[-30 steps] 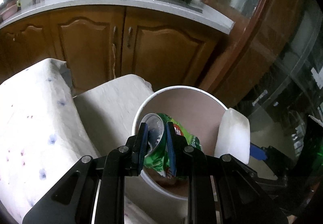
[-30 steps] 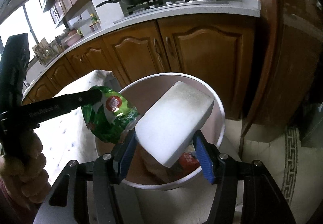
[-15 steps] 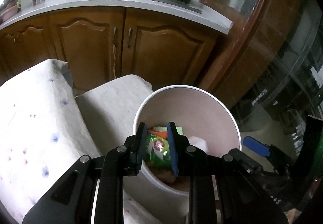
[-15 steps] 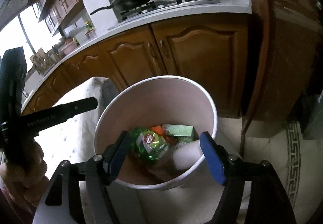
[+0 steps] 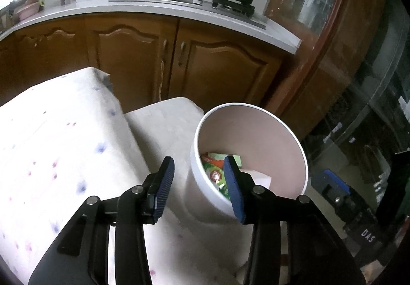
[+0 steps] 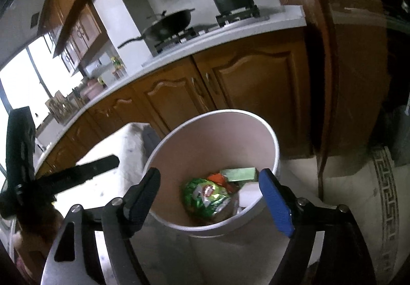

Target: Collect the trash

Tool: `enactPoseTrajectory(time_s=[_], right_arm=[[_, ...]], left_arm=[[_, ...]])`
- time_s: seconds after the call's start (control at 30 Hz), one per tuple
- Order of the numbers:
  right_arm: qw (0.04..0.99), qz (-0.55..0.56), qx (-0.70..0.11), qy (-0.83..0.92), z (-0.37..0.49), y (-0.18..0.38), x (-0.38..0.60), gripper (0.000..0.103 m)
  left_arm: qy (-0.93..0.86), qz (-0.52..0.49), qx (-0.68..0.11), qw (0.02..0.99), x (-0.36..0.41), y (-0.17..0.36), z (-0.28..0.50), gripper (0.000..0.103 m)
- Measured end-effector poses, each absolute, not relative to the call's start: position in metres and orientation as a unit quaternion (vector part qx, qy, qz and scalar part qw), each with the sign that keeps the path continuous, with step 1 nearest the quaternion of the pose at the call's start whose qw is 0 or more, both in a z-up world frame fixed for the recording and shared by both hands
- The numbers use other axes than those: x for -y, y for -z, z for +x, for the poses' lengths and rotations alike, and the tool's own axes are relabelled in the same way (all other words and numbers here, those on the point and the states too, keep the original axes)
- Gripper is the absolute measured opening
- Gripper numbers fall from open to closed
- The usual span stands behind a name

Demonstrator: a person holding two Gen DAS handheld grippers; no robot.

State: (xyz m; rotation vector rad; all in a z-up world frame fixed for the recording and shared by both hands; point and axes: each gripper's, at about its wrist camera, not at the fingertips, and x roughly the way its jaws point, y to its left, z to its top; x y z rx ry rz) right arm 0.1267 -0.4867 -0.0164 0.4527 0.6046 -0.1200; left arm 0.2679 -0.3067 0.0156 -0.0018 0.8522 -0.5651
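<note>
Now we hold our left gripper [image 5: 200,187] and right gripper [image 6: 212,197] spread wide and empty above the white bin [image 6: 271,136]. Down inside it lie a crumpled green snack bag [image 6: 205,195] with a red logo, a pale green box [image 6: 241,174] and a white foam block [image 6: 249,194], beside the cloth-covered table [image 5: 51,144].
</note>
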Motion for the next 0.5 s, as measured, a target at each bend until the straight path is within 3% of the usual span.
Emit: enactPoseTrajectory(time_s=[0.1, 0.27, 0.33, 0.5], right_arm=[[0.931, 0.225, -0.280, 0.058, 0.120, 0.012, 0.479, 0.083], [0.935, 0.235, -0.261, 0.053, 0.109, 0.005, 0.464, 0.088], [0.936, 0.238, -0.256, 0.049, 0.105, 0.003, 0.457, 0.088], [0.939, 0.242, -0.241, 0.039, 0.094, -0.005, 0.437, 0.092]], left_arm=[[0.263, -0.004, -0.400, 0.878, 0.296, -0.019, 0.257, 0.052], [0.251, -0.009, -0.381, 0.890, 0.273, -0.029, 0.235, 0.057], [0.245, -0.011, -0.374, 0.895, 0.263, -0.032, 0.225, 0.064], [0.230, -0.012, -0.359, 0.904, 0.237, -0.036, 0.205, 0.066]])
